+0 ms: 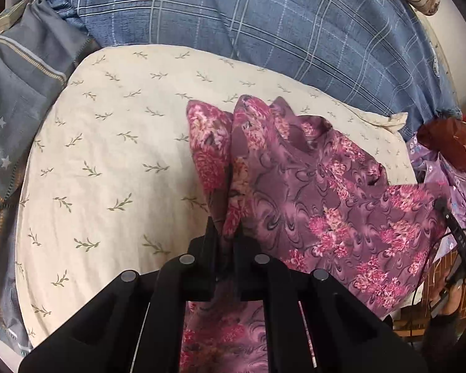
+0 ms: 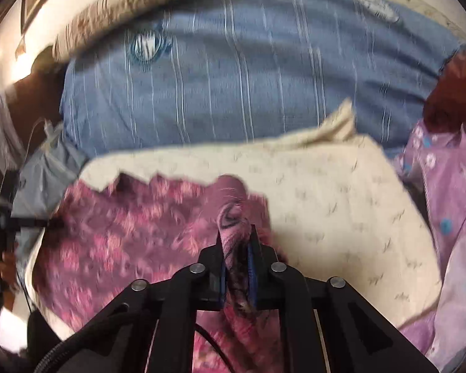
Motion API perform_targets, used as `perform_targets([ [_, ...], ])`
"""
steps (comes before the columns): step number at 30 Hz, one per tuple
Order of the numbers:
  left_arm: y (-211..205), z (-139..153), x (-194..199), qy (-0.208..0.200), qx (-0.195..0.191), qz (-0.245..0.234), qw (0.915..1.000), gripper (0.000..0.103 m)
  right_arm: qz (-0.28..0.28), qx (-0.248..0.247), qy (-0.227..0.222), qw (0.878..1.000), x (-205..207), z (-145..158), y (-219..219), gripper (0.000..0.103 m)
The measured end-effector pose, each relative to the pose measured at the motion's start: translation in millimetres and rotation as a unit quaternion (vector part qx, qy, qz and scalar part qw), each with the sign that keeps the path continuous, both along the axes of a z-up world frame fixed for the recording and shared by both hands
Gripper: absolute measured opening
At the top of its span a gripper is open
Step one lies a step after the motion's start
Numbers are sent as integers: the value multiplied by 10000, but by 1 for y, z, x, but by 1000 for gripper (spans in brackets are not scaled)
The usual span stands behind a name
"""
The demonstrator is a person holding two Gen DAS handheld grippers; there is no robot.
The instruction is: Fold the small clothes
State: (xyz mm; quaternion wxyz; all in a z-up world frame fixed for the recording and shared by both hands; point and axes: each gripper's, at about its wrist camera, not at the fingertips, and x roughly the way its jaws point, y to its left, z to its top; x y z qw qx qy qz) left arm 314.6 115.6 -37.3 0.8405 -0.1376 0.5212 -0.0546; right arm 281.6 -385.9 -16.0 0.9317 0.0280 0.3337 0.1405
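Jaws of both grippers, left gripper (image 1: 225,233) and right gripper (image 2: 236,236), angled downward, clamp the floral garment (image 1: 320,192).

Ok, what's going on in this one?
A person is folding a pink floral garment on a cream leaf-print sheet. Both tongs are shut on its fabric: the left tongs pinch one edge, the right tongs another bunched edge. The garment lies crumpled, not yet folded. A blue plaid quilt lies behind.

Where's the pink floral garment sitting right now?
The pink floral garment lies on the cream leaf-print pillow, toward its right side in the left wrist view, below the blue plaid quilt. The left gripper and right gripper each pinch it.
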Motion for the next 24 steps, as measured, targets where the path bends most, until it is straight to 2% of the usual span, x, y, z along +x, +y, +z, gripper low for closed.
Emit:
perform_targets([
  [2, -1, -20, 8, 240, 310, 111, 9992, 7, -150, -109, 157, 9997, 14, -13, 1, 10],
  [4, -1, -44, 16, 583, 291, 183, 9977, 8, -436, -347, 668, 9962, 38, -48, 0, 10],
  [6, 0, -38, 16, 503, 218, 281, 9981, 10, -655, -341, 1228, 9897, 55, -79, -5, 14],
  [7, -2, -30, 13, 415, 313, 263, 9983, 10, -705, -216, 1316, 9886, 56, -84, -8, 15],
  [9, -9, -12, 1, 140, 696, 234, 9972, 15, -782, -156, 1128, 9904, 48, -71, -9, 20],
  [10, -11, -4, -5, 3, 909, 216, 9956, 23, -803, -210, 1006, 9915, 42, -63, -8, 28],
  [11, -11, 0, -10, -86, 1035, 220, 9943, 36, -821, -240, 787, 9932, 34, -50, -6, 31],
  [13, -13, 11, -22, -339, 1273, 309, 9908, 48, -741, -107, 437, 9962, 11, -31, 0, 41],
  [14, -13, 14, -28, -425, 1279, 315, 9904, 49, -676, -39, 251, 9974, 0, -20, 4, 43],
  [16, -13, 19, -40, -490, 1273, 311, 9902, 49, -593, 20, 39, 9982, -24, -8, 13, 54],
  [20, -12, 21, -57, -482, 1278, 311, 9901, 49, -235, 39, -54, 9997, -71, -3, 32, 57],
  [24, -11, 23, -75, -464, 1269, 328, 9903, 51, 164, -17, 193, 9997, -104, -22, 63, 57],
])
